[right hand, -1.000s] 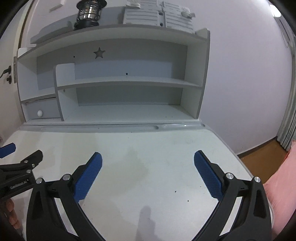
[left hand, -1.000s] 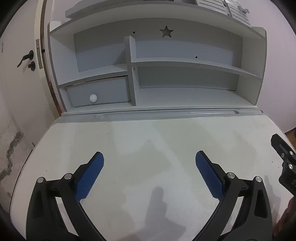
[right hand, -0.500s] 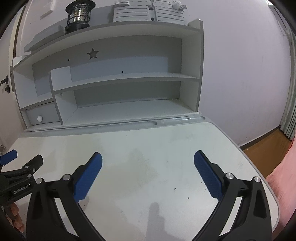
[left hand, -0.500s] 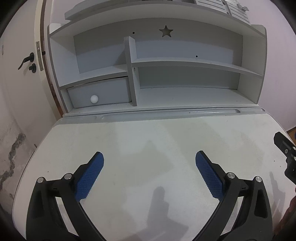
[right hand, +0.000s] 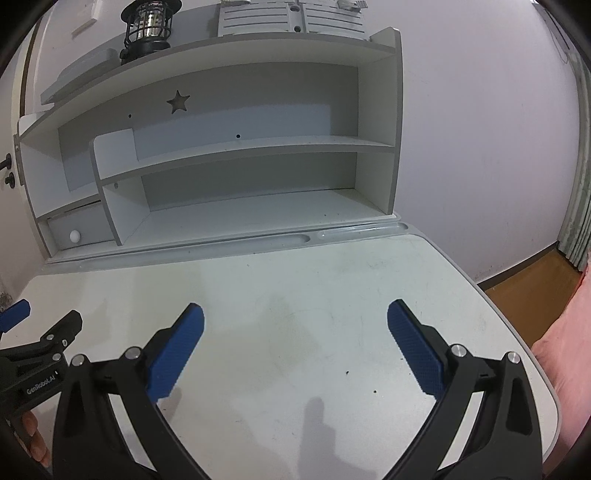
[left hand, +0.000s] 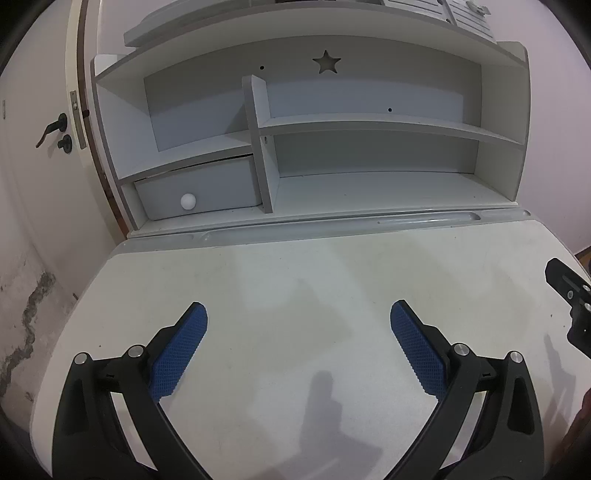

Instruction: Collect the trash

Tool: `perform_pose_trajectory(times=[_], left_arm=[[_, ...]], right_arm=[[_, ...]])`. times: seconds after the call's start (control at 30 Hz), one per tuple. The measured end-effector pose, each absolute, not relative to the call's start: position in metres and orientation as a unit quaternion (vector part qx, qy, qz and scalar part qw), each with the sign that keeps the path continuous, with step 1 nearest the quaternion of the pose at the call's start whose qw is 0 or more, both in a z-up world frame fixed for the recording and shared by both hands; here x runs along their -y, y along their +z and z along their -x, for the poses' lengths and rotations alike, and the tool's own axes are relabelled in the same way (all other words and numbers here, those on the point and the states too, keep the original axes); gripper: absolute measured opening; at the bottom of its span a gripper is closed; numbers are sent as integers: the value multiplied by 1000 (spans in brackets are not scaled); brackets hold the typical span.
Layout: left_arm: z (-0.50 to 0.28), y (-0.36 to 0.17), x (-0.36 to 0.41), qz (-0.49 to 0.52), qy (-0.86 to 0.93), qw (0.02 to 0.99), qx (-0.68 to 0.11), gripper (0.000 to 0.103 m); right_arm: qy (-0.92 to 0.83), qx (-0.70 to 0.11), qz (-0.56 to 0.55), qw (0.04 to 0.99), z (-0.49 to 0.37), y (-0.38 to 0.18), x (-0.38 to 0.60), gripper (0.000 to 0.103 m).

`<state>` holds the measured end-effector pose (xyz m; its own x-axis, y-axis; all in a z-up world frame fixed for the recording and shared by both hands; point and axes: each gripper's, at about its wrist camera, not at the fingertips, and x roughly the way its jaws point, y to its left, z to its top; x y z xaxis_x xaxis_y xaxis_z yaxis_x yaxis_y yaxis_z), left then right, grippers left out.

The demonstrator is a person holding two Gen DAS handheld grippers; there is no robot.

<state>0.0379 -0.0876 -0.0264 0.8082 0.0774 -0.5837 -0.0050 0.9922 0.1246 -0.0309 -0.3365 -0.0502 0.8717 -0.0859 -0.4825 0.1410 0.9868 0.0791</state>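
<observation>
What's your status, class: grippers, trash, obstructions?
Left gripper jaws open, empty. Right gripper jaws open, empty. No trash visible on desk or shelves. Nothing in the way.

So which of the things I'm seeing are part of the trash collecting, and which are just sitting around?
For the job:
- left gripper, open and holding nothing
- right gripper, open and holding nothing
- dark specks on the desk; no larger trash shows

Just there:
- shelf unit
- lantern on top of it
- drawer with white knob
- door handle

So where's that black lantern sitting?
In the right wrist view, the lantern stands on top of the shelf unit, upper left, above the star cutout.
</observation>
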Motion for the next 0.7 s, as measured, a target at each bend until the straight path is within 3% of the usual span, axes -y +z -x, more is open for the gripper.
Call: perform_pose_trajectory(times=[0.7], left_arm=[[-44,-30,86,-65,36,940,-334,96]], right_arm=[[-59,-257,-47,963,26,-53,335,96]])
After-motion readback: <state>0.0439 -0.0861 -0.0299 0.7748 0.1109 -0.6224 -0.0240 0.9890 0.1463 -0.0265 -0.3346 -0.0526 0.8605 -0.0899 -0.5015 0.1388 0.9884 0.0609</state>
